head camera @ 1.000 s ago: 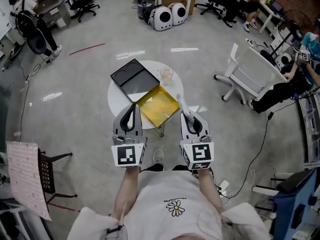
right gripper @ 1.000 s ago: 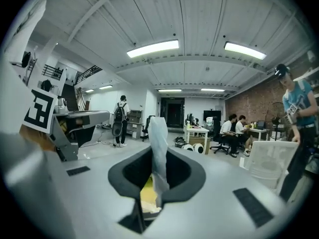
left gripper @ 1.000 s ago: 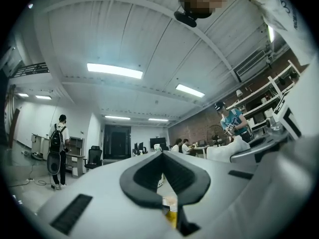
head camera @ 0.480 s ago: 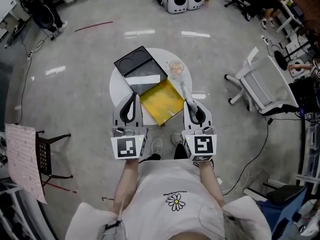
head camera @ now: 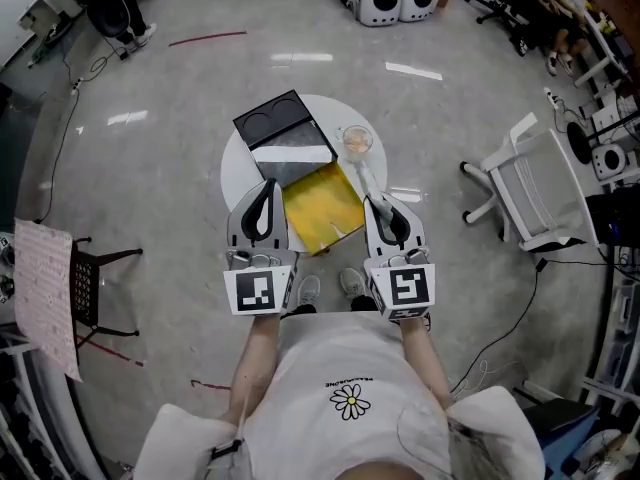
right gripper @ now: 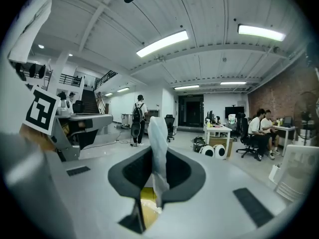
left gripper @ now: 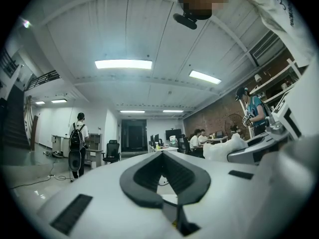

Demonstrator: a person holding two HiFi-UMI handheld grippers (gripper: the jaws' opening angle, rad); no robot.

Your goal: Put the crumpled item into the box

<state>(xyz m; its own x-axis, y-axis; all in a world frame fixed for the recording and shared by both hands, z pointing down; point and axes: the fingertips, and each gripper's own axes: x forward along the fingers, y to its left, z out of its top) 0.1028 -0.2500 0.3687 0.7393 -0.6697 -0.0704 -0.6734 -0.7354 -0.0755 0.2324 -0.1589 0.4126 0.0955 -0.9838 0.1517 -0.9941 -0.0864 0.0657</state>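
Note:
My right gripper is shut on a pale crumpled strip that sticks out forward past its jaws. It hovers at the right edge of the open yellow box on the round white table. In the right gripper view, the crumpled strip stands upright between the closed jaws of the right gripper, with the yellow box showing below. My left gripper is shut and holds nothing, just left of the box. Its jaws meet in the left gripper view.
A black tray-like box with a grey panel lies behind the yellow one. A clear cup stands at the table's right rear. A white chair is to the right, and a chair with pink cloth to the left.
Both grippers have moved forward from short of the table to either side of the yellow box. The right one still holds the strip.

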